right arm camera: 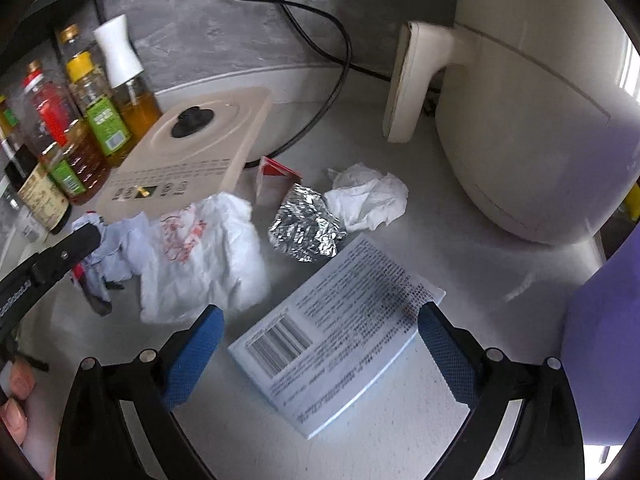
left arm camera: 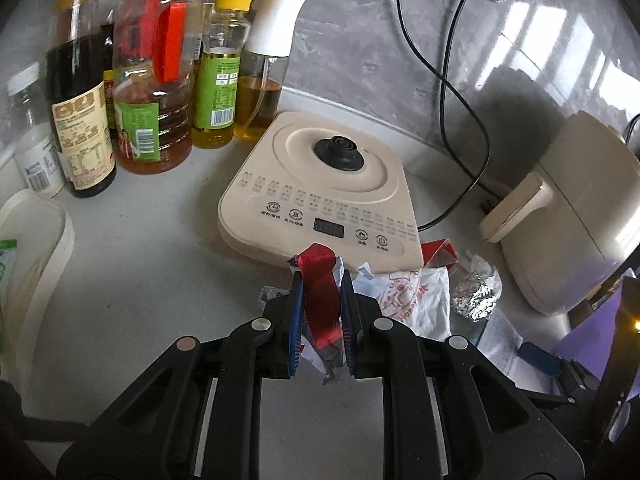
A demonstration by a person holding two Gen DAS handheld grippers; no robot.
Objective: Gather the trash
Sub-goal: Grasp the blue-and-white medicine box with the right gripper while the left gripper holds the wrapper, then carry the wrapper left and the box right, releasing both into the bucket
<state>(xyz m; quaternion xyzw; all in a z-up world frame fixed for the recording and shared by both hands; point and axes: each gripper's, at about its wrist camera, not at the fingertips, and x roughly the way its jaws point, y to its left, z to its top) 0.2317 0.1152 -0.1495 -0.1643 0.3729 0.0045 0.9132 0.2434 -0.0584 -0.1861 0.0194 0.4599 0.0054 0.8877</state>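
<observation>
Left gripper (left arm camera: 322,312) clamped on a red wrapper (left arm camera: 320,300), right gripper (right arm camera: 320,356) spread wide — over a printed leaflet (right arm camera: 340,336), untouched — foil ball (right arm camera: 306,222) beyond.

Crinkled shiny foil ball (right arm camera: 306,222) — matt, crumpled white tissue (right arm camera: 366,196)
</observation>
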